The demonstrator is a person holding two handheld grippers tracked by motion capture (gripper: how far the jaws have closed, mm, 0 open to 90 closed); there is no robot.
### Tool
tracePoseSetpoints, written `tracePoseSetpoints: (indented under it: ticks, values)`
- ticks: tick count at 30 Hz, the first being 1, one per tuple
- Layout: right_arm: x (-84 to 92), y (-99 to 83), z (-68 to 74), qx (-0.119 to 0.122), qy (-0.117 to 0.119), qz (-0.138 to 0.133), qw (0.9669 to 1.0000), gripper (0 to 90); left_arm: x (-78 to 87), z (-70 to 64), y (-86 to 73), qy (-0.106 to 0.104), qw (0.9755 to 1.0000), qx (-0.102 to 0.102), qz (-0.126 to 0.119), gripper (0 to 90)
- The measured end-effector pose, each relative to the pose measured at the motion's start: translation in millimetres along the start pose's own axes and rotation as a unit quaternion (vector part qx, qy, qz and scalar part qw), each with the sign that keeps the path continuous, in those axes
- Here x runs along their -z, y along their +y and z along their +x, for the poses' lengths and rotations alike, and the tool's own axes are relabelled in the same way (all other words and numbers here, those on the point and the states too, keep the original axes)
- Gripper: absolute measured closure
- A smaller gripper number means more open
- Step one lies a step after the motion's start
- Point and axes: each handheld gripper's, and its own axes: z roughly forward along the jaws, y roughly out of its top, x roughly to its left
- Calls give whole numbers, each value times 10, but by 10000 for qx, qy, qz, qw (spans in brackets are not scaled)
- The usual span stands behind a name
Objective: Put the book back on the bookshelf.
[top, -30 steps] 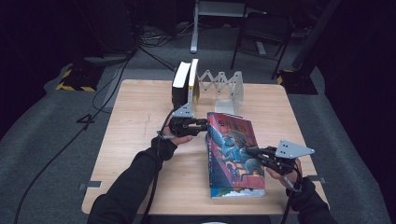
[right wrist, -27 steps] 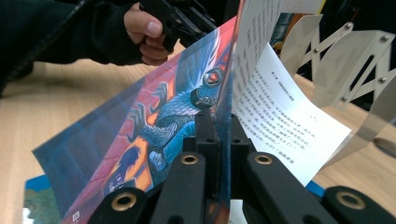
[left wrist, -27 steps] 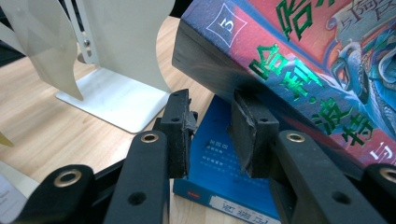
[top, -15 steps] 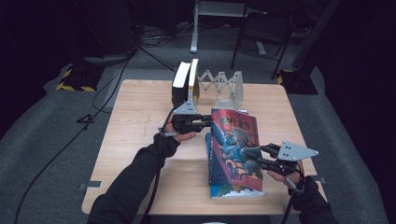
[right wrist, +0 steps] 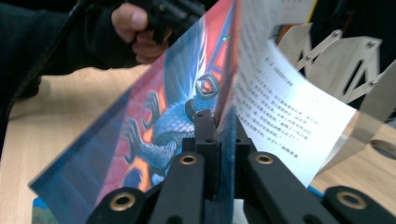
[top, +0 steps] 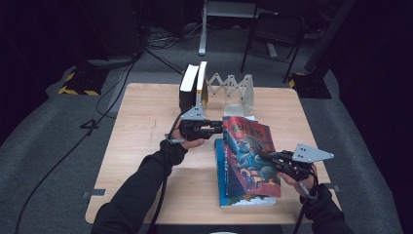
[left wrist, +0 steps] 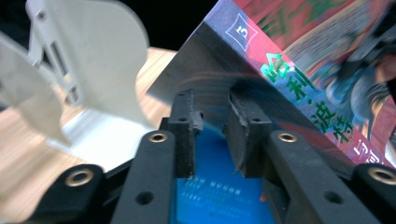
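A thick book (top: 246, 153) with a colourful dragon cover lies on the wooden table (top: 146, 126), its front cover raised at a slant. My right gripper (top: 265, 156) (right wrist: 219, 122) is shut on the cover's free edge (right wrist: 163, 121), having just closed there, and a printed page (right wrist: 285, 102) curls behind it. My left gripper (top: 220, 128) (left wrist: 215, 100) sits at the spine's far end under the cover (left wrist: 289, 60). Its jaws stand a narrow gap apart, having just opened a little. I see nothing pinched between them.
A white folding book rack (top: 234, 90) (left wrist: 93, 60) (right wrist: 345, 60) stands at the table's far edge, with two upright books (top: 192, 85) at its left end. Cables and stand legs lie on the floor beyond the table.
The right gripper has lifted the book's front cover from nearly flat to a clear slant. The left gripper has stayed at the spine's far end.
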Motion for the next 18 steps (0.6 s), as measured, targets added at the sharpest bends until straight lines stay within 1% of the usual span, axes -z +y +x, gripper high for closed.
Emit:
tracePoseSetpoints:
  ticks: [1,2,3,6,10,11,12,13,14,15,16,17,18]
  values:
    - [17,0,4,-10,-27,-92,10000,881,11,18,-37,55,9999,89,12,705]
    - [32,7,6,-18,-37,-132,9999,882,31,41,-82,-1,9998,215,-51,679]
    - [29,16,21,66,-93,-68,9999,882,48,54,-105,-22,9996,256,-67,674]
    - [-6,-11,44,40,-189,-76,9998,883,78,55,-145,7,9993,355,-74,637]
    - [-3,-11,52,32,-227,-105,9997,883,116,15,-166,-99,9987,493,36,537]
    - [0,-14,52,42,-232,-111,9997,883,131,5,-170,-183,9984,526,51,510]
    - [0,-14,52,42,-232,-111,9997,883,131,5,-170,-183,9984,526,51,442]
    - [4,-15,54,44,-240,-101,9997,883,148,-27,-167,-362,9976,594,65,442]
    - [-3,-14,47,38,-229,-100,9997,883,156,-75,-162,-402,9974,587,62,410]
    - [-11,-13,53,39,-240,-102,9997,883,153,-104,-160,-459,9971,597,53,403]
    - [-20,-10,59,58,-224,-98,9997,883,143,-141,-159,-577,9965,601,77,389]
    - [-26,-4,65,86,-233,-77,9997,883,120,-188,-160,-655,9958,633,118,369]
    - [-30,-1,71,85,-249,-85,9996,883,80,-243,-169,-664,9954,662,210,341]
